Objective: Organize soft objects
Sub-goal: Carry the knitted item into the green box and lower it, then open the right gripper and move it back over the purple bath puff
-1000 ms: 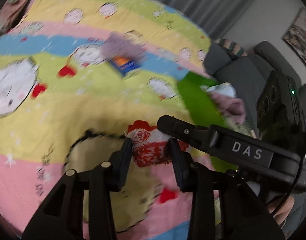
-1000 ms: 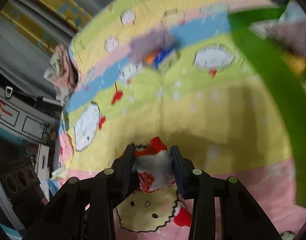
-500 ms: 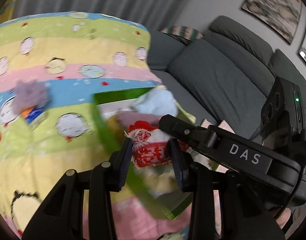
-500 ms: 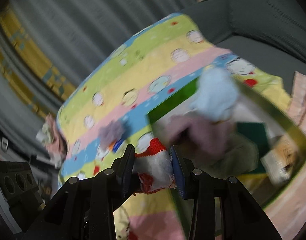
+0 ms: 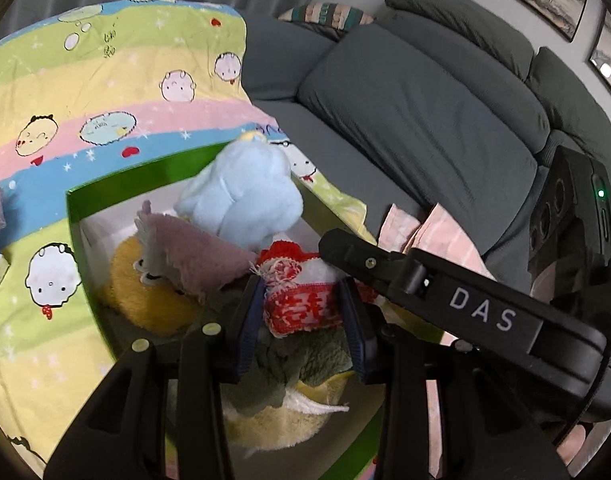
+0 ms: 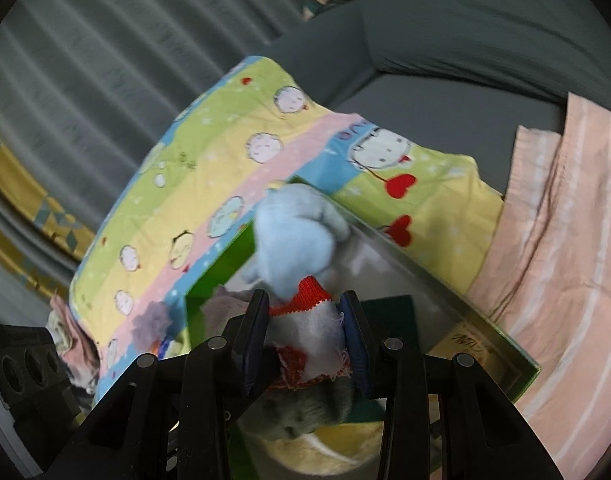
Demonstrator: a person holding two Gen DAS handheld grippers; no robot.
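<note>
A red-and-white knitted cloth point(image 5: 301, 304) is held from both ends. My left gripper point(image 5: 303, 316) is shut on one end. My right gripper point(image 6: 305, 332) is shut on the other end of the cloth point(image 6: 311, 324). Its black arm marked DAS point(image 5: 481, 316) crosses the left wrist view. The cloth hangs over an open green box point(image 5: 71, 216) that lies on the blanket. In the box lie a light blue plush point(image 5: 241, 200), a purple plush point(image 5: 193, 248), a yellow plush point(image 5: 145, 292) and a grey-green plush point(image 5: 305, 360).
A striped cartoon blanket point(image 5: 65, 100) covers the surface under the box point(image 6: 221, 268). A grey sofa point(image 5: 405, 120) stands behind and to the right. A pink striped cloth point(image 6: 565, 220) lies beside the box. A small purple item point(image 6: 153, 320) rests on the blanket to the left.
Both grippers carried the red-and-white cloth from above the open blanket to the right, to above the green box. Both grips stayed shut on it.
</note>
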